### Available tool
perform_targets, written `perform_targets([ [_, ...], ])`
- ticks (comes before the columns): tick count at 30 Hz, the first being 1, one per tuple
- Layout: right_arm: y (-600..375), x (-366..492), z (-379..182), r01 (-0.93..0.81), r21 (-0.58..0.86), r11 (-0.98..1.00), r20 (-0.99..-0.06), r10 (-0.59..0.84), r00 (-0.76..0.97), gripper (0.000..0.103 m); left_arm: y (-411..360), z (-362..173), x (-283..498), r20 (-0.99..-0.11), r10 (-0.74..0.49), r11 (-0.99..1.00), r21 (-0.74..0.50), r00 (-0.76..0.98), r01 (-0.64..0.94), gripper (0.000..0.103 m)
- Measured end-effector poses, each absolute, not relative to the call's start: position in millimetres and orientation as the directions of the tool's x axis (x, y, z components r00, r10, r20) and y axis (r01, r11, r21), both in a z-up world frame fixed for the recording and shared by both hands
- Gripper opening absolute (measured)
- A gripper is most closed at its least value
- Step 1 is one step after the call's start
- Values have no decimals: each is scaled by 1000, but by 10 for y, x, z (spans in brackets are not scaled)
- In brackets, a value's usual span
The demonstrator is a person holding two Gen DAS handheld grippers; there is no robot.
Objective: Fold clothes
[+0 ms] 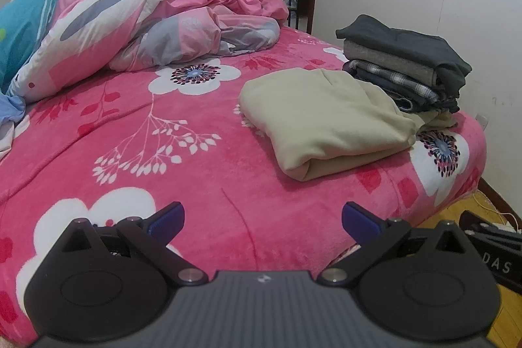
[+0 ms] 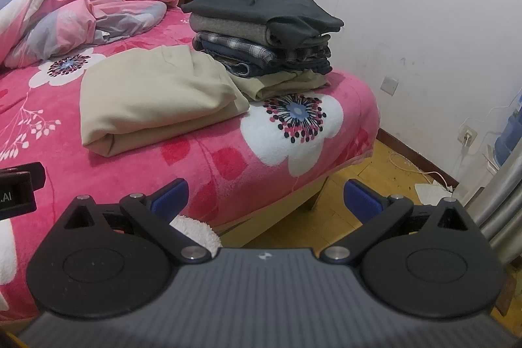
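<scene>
Above the bed point(image 1: 137, 152), both tongs point(image 1: 262, 222) point(image 2: 265, 199) spread, empty.

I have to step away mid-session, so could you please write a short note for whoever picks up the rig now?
Left hand-held gripper: open, holding nothing, above the pink floral blanket.
Right hand-held gripper: open, holding nothing, over the bed's edge.
Beige garment: folded, lying beside the stack of folded clothes at the bed's corner.
Left: probably put it on the stack; no unfolded clothes visible, only a crumpled pink duvet.
</scene>
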State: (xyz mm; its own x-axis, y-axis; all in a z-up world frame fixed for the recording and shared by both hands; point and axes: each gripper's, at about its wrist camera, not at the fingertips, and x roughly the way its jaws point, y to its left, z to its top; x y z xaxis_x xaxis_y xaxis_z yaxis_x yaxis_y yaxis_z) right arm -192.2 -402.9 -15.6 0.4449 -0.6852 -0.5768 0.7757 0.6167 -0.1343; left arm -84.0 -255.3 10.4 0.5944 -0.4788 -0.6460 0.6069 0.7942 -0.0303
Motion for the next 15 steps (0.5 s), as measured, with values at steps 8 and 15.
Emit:
perform_targets([
  [8, -4019, -1922, -164, 774, -133, 619, -578, -683, 446, 102, -2555, 95, -850, -646, -475, 797, -28, 598, 603, 103],
  [15, -4002, -1924, -169, 774, -134, 619, -579, -682, 446, 102, -2551, 92, -848, -645, -474, 799, -29, 599, 601, 103],
])
